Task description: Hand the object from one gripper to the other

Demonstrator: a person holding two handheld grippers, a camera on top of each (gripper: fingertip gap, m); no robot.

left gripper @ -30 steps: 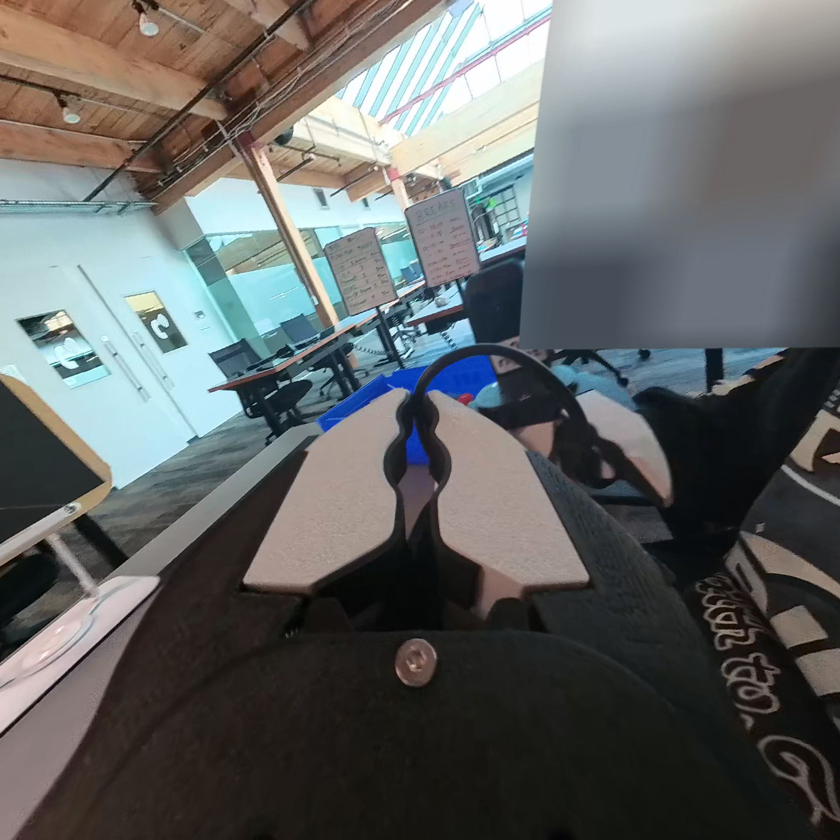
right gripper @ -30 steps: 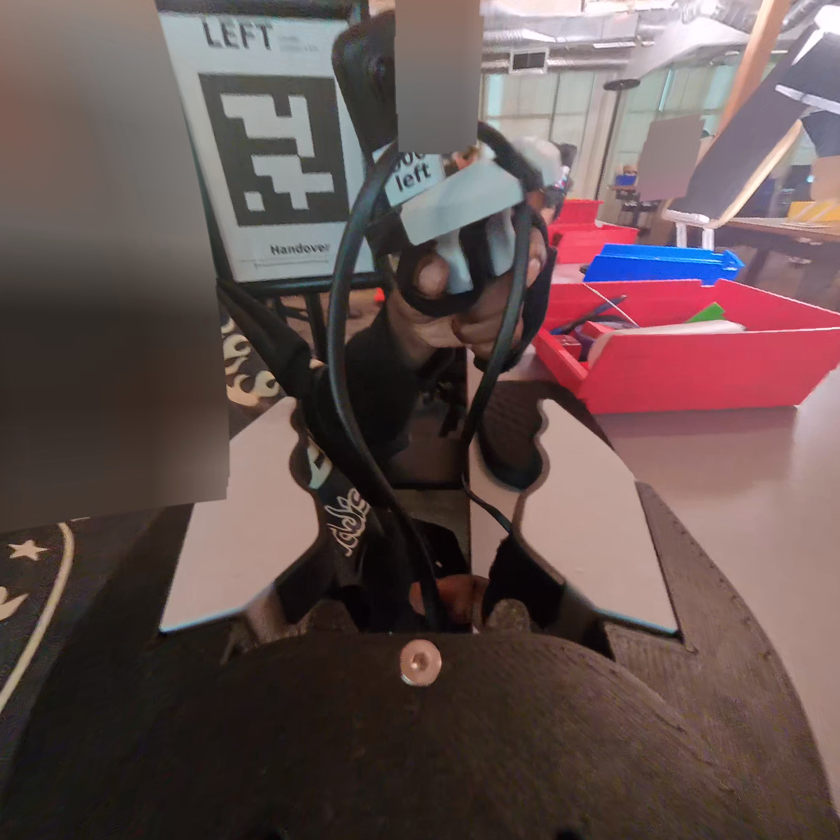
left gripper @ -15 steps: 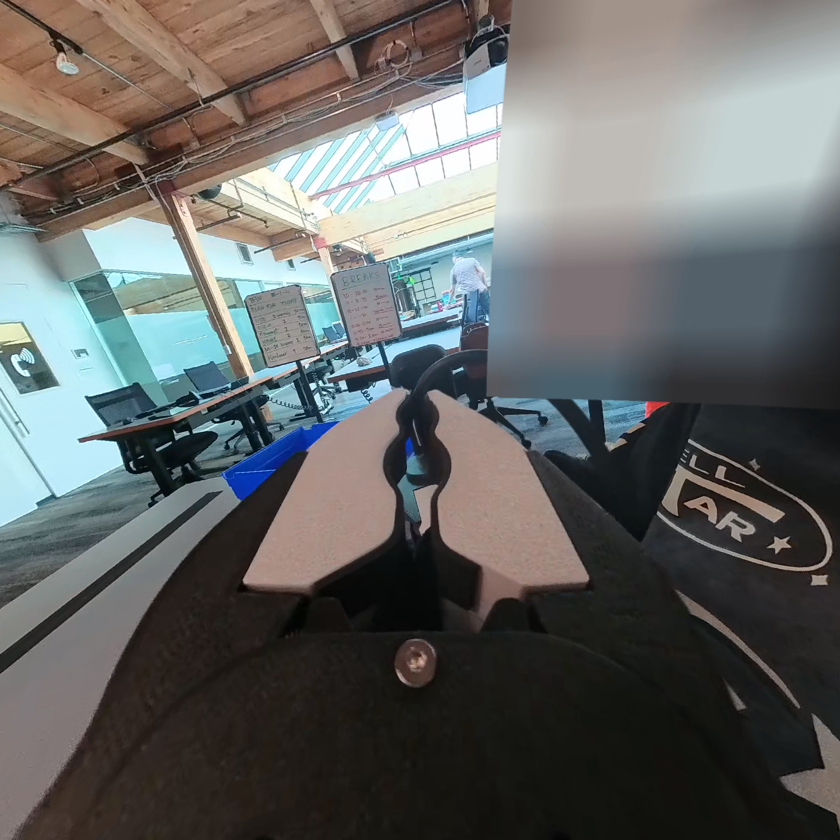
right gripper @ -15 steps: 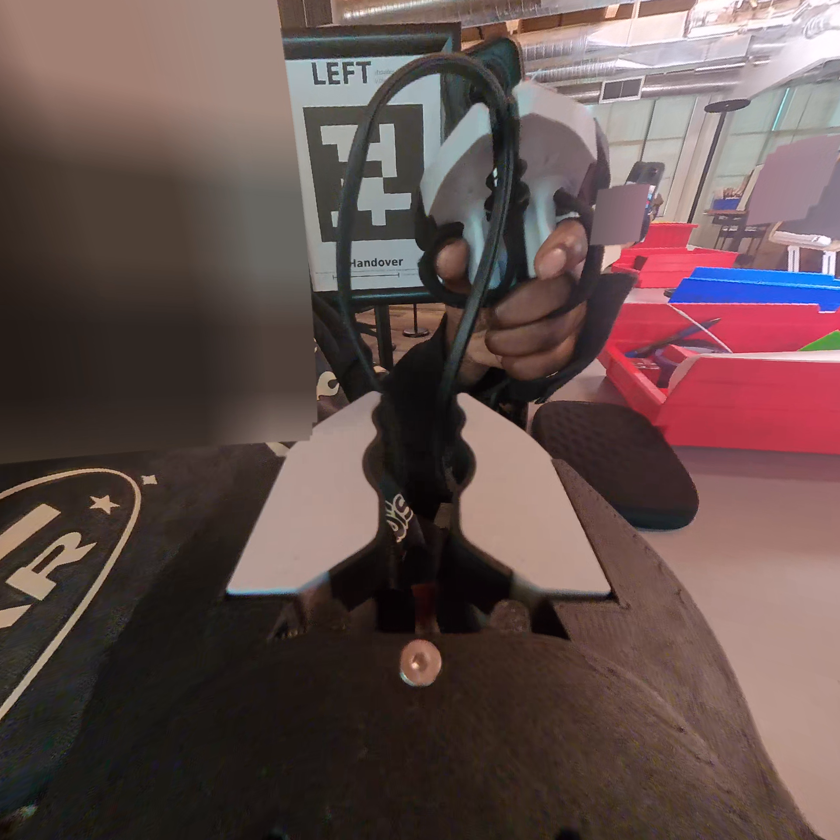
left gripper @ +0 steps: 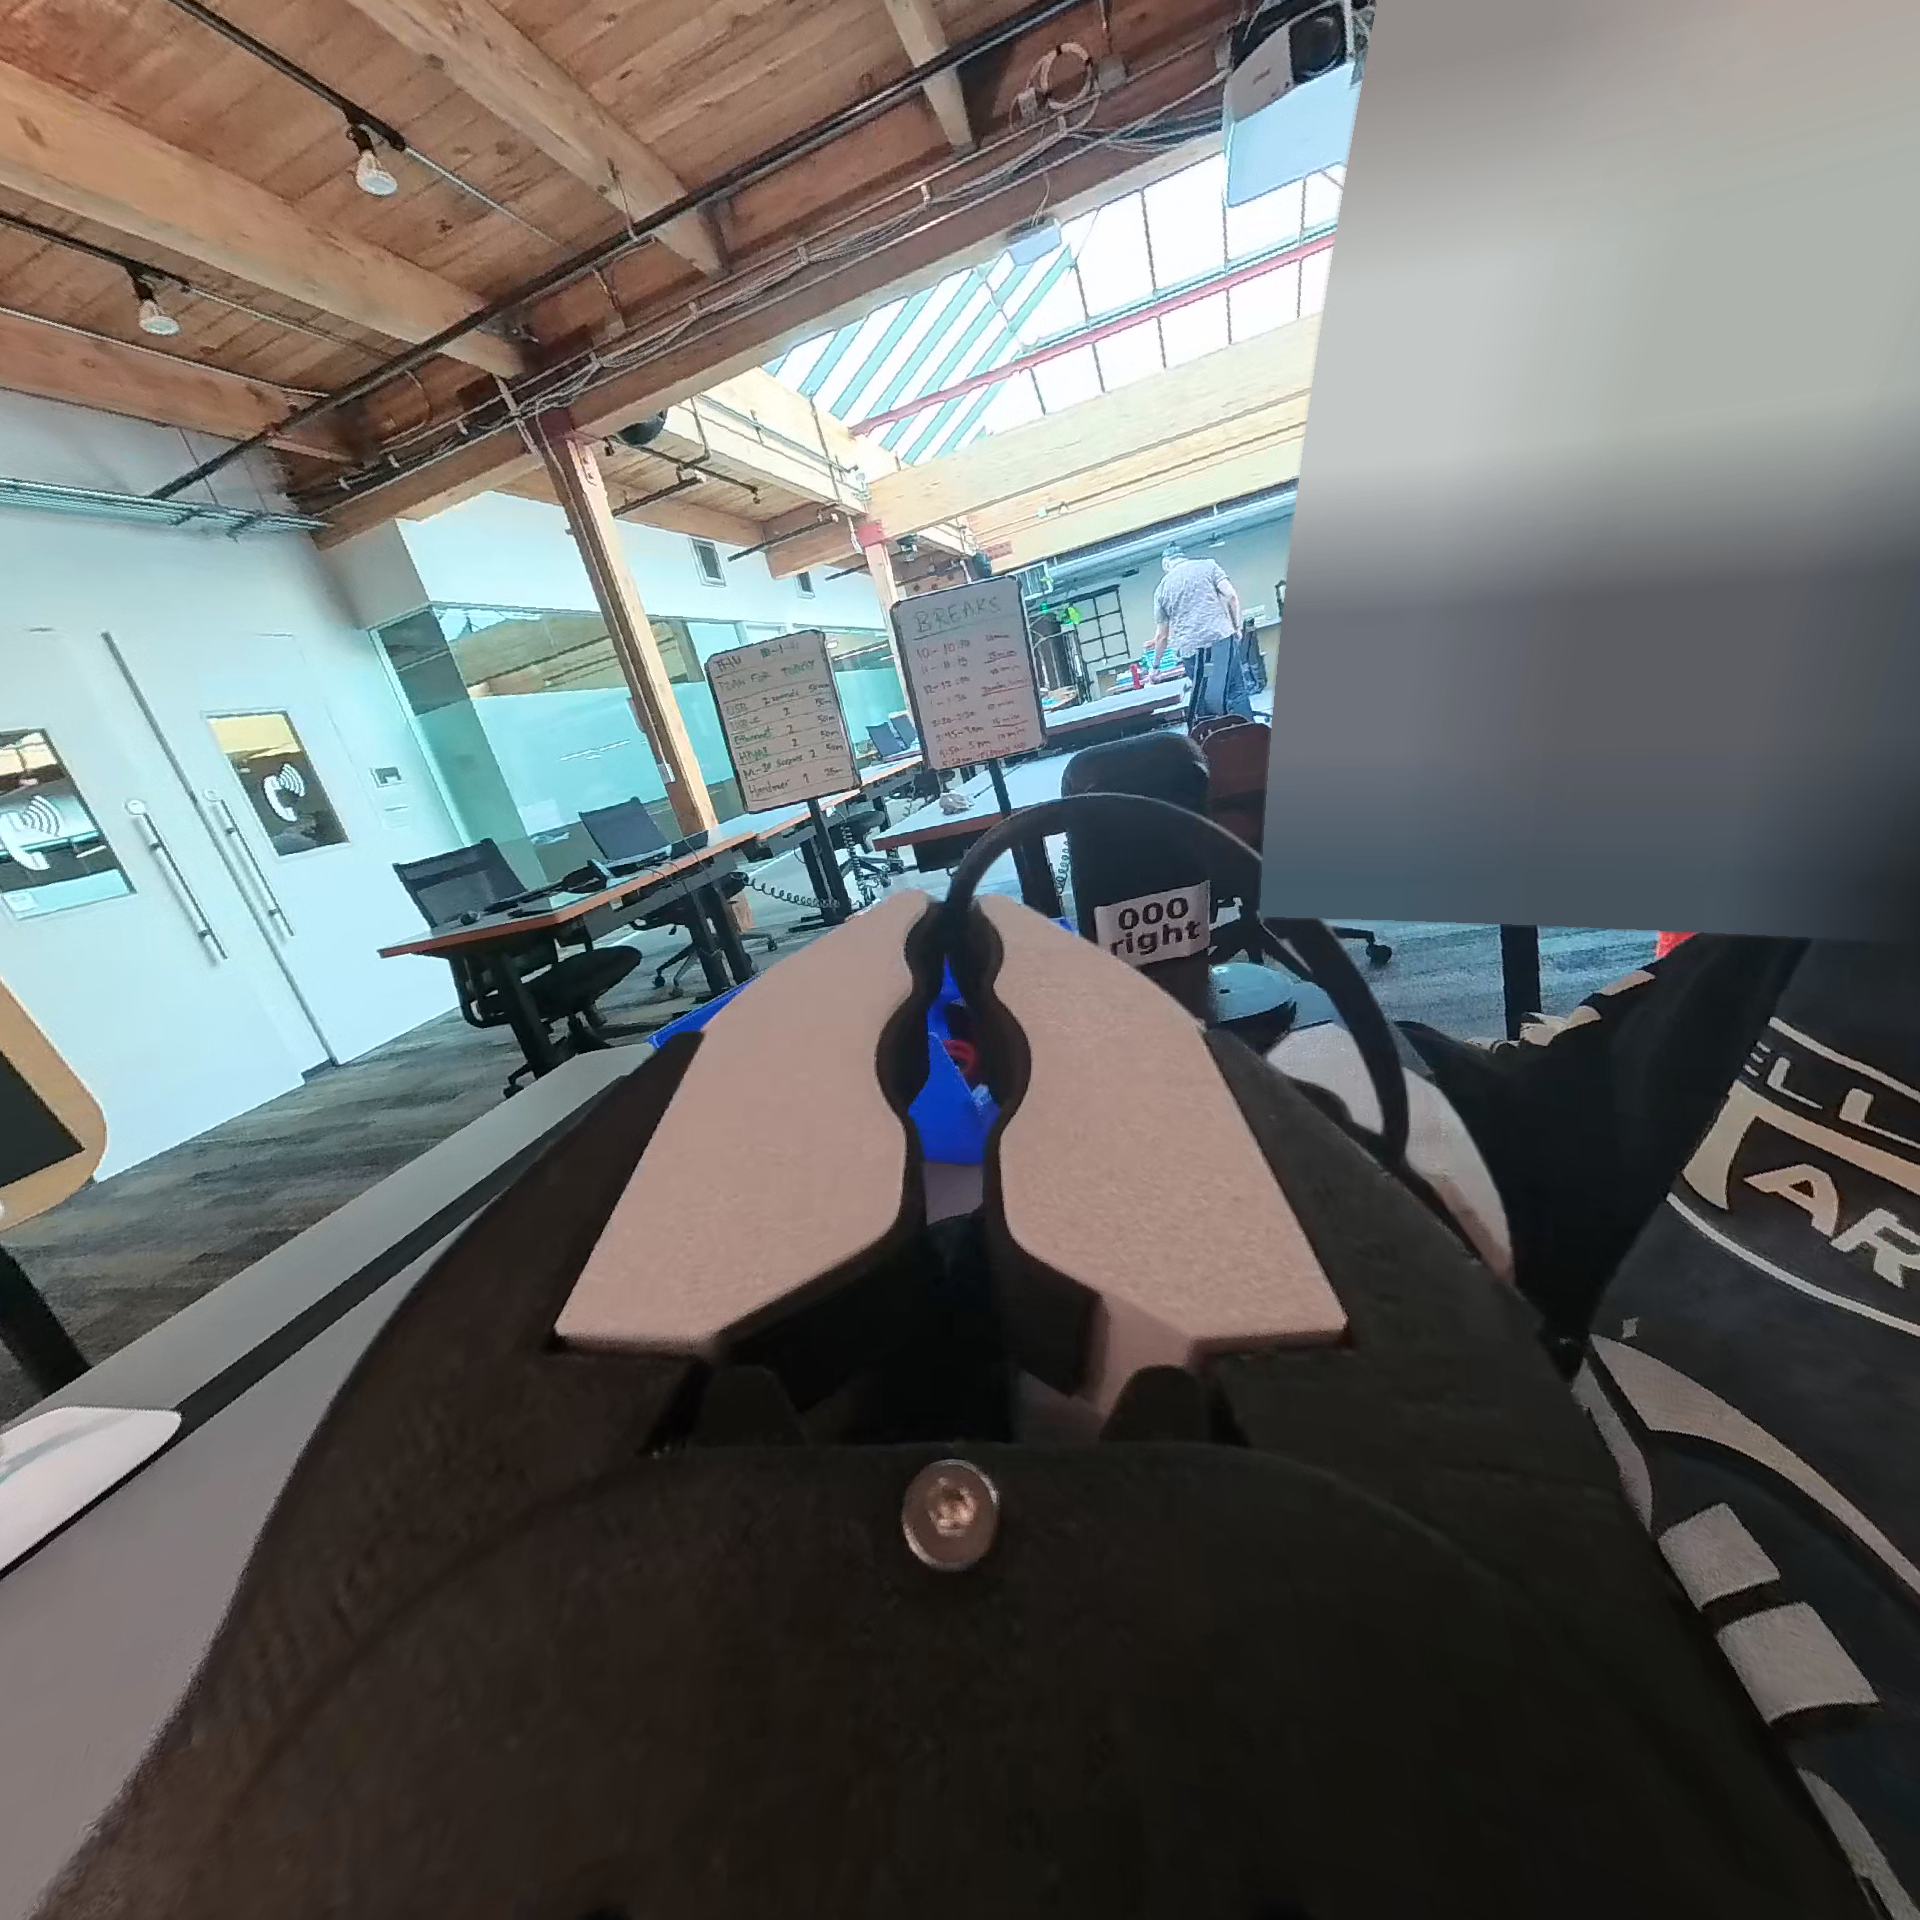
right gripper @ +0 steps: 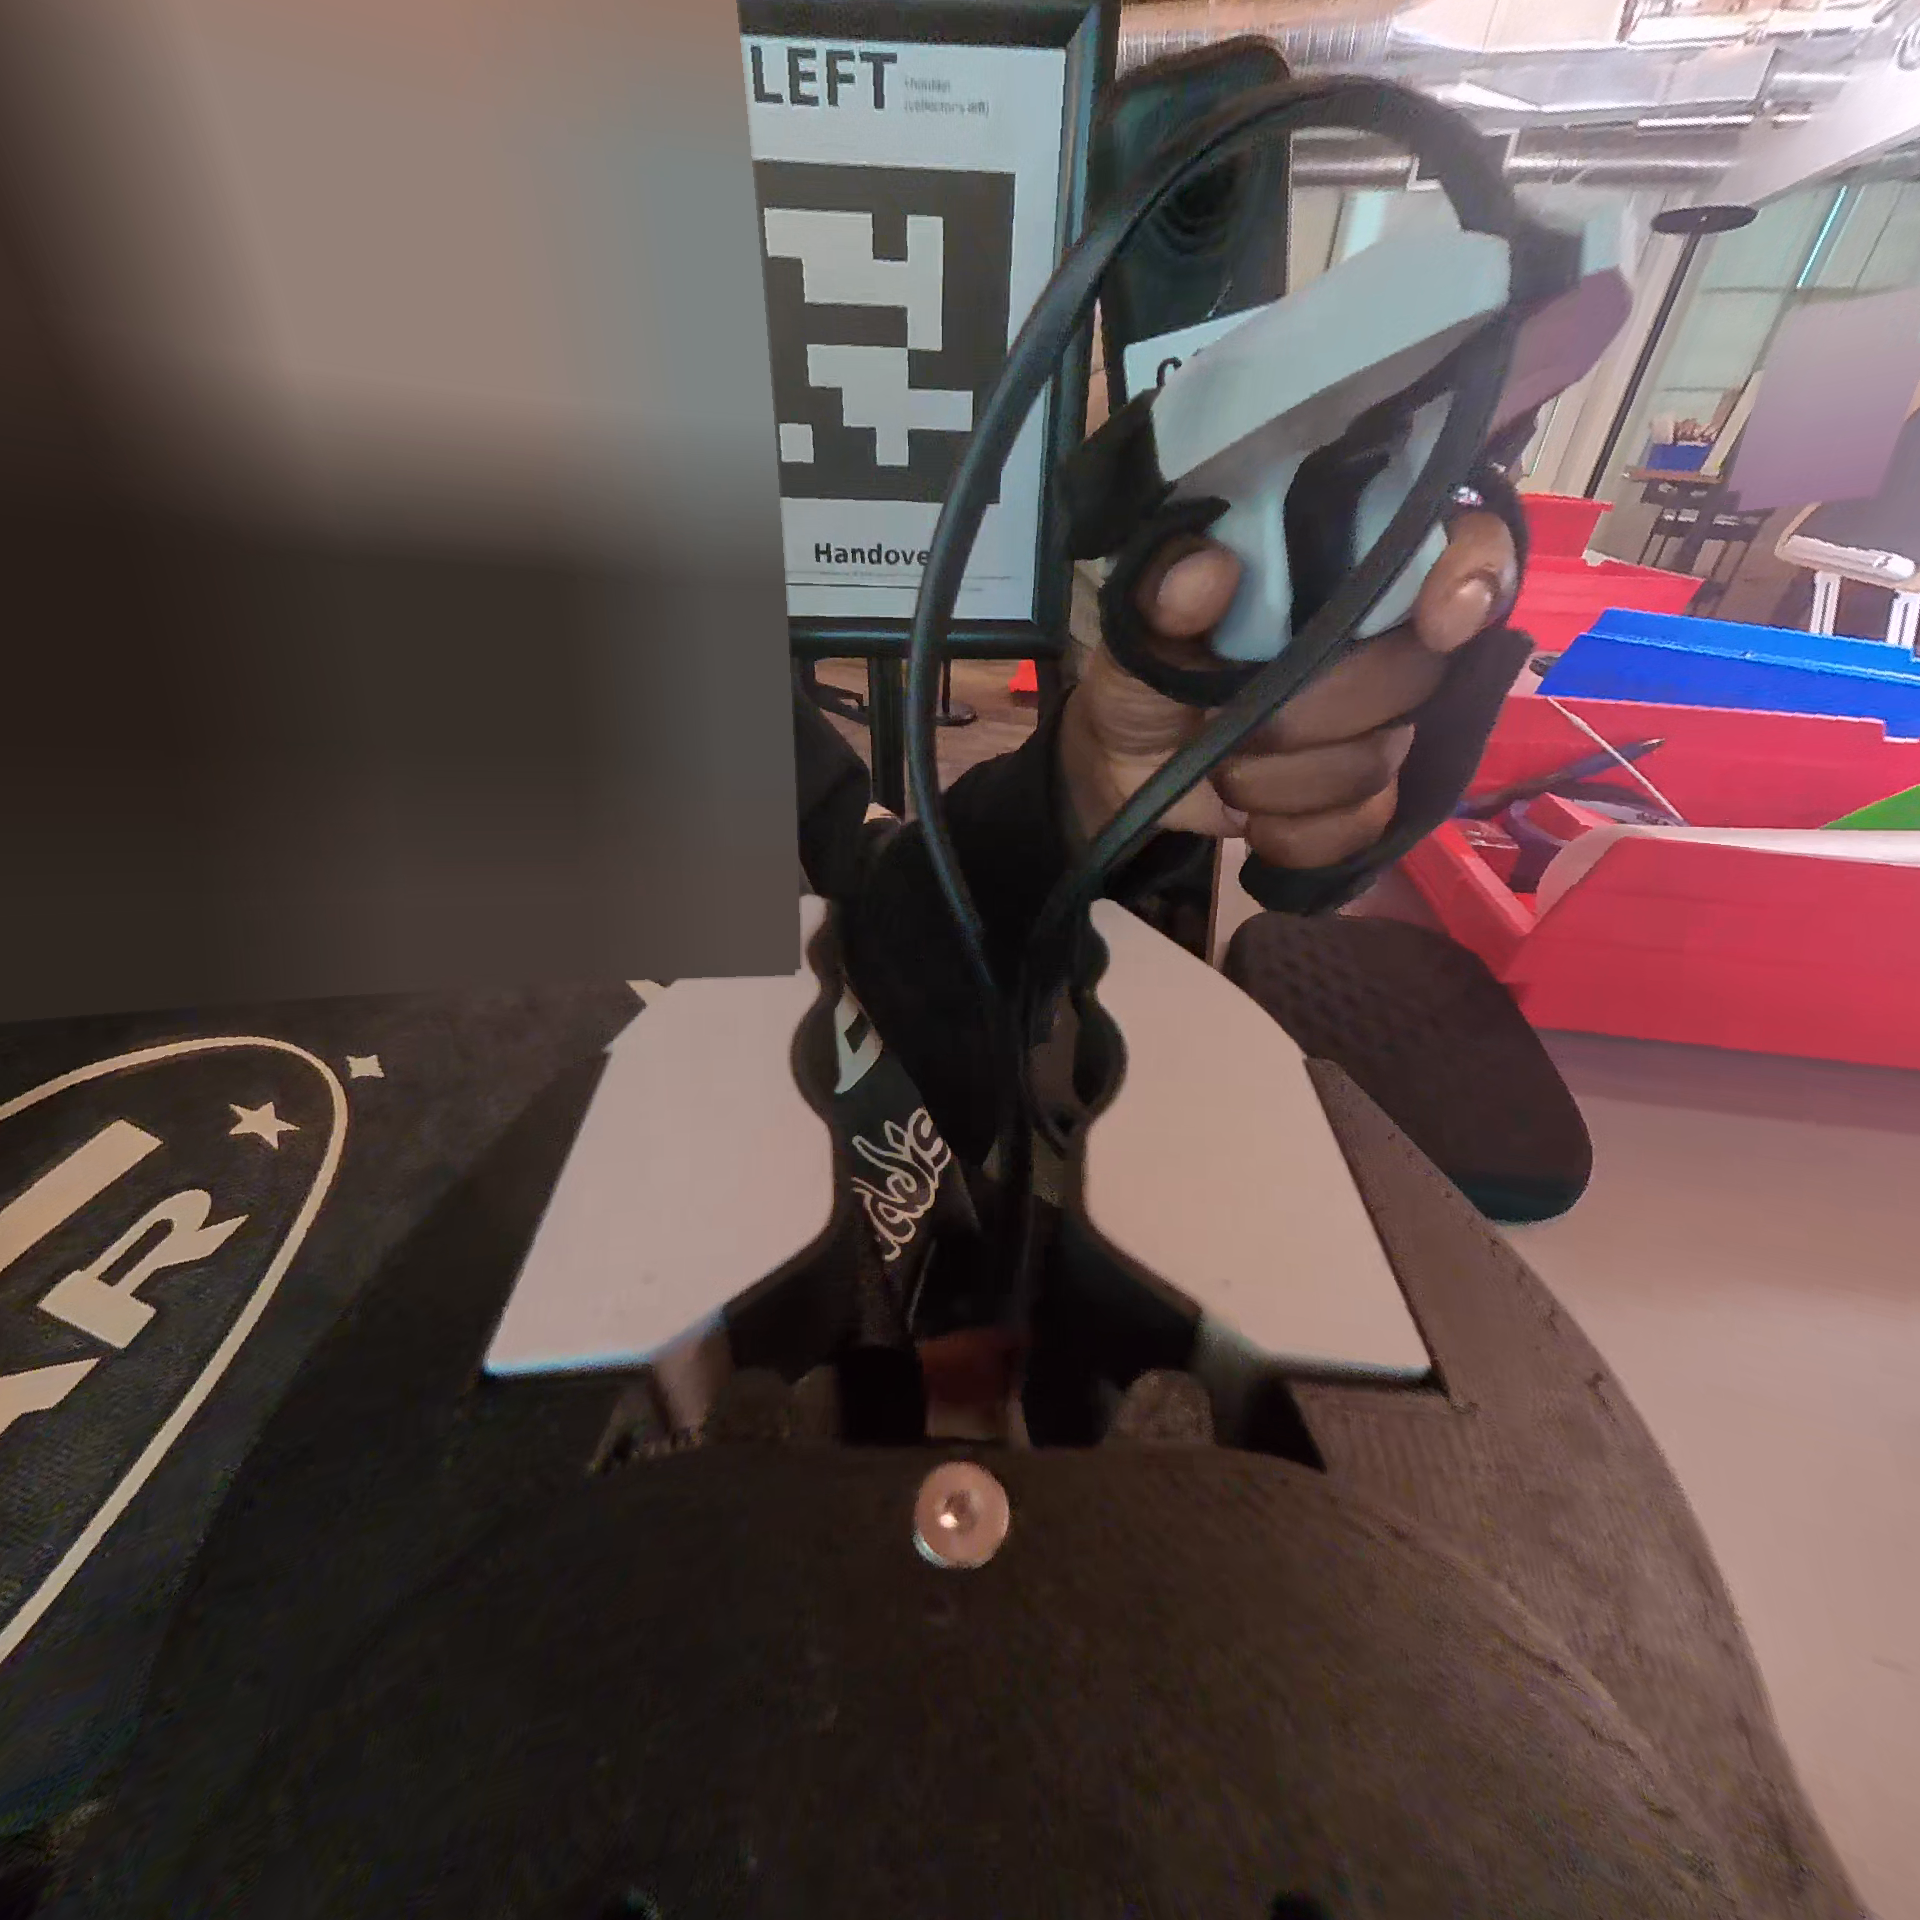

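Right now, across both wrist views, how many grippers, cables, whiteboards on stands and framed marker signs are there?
Grippers: 2, the left gripper and the right gripper
Black cable: 1
Whiteboards on stands: 2, the first whiteboard and the second whiteboard
Framed marker sign: 1
Total: 6

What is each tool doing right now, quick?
Left tool: shut on the thin black cable loop.
Right tool: partly open; the cable runs loose between its fingers, not pinched.
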